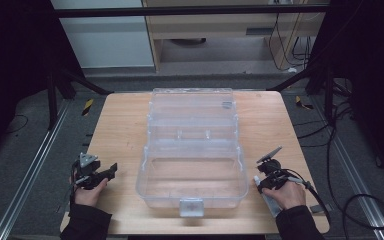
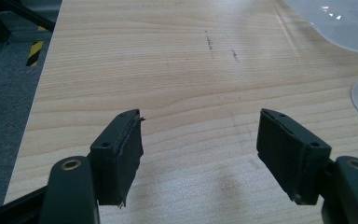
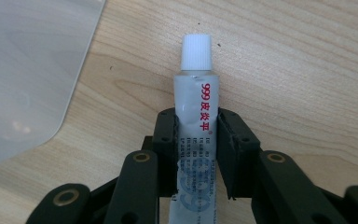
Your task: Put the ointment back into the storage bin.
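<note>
Here, right claw: clamped on tube, cap pointing ahead along the jaws.
Box: open, left of it.
Left claw: wide open, empty.

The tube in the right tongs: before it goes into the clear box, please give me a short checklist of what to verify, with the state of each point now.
1. Grip on the tube: right tongs closed on both sides of its body, cap end pointing out. Ok.
2. Cap on the tube: white cap in place. Ok.
3. Clear box open: lid laid back, front compartment uncovered. Ok.
4. Space in the box: front compartment looks empty. Ok.
5. Left tongs out of the way: open, holding nothing, over bare table left of the box. Ok.
6. Firmness of the grip, whether the tube will slip: cannot tell.
</note>
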A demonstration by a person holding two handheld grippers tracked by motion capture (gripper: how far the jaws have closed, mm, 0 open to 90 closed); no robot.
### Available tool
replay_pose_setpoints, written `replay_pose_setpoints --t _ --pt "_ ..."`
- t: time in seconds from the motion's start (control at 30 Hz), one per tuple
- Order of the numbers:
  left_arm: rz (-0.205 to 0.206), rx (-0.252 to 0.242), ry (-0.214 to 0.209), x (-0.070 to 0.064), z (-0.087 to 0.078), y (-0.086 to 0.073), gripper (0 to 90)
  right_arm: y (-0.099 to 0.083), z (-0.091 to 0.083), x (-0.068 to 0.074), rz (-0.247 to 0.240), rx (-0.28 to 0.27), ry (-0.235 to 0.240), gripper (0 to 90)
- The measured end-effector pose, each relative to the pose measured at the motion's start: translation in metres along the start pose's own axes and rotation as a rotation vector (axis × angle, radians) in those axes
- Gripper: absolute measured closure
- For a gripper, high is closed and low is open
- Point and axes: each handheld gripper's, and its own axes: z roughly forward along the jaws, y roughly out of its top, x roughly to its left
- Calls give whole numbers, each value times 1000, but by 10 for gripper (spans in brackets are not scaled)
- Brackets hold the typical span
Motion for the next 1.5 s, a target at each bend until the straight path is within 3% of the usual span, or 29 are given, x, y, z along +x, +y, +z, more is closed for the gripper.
replay_pose_setpoints --t 0.23,0.33,0.57,0.7,0.9,1.03,1.5 --pt "4 6 -1 -1 1 0 306 -4 -16 -7 -12 -41 31 699" --pt "6 5 2 -2 1 0 306 -5 -24 -8 -30 -64 22 699" --pt "4 6 1 -1 1 0 307 -4 -47 -8 -78 -199 42 699" --pt "4 9 -3 -1 1 0 308 -3 -58 -8 -79 -267 55 699" --pt "8 7 -7 -2 1 0 308 0 -78 -6 -104 -344 54 699" --pt "9 9 -7 -2 1 0 308 3 -91 -2 -155 -403 60 699" --pt "12 11 -8 -2 2 0 308 15 -131 16 -301 -489 62 699"
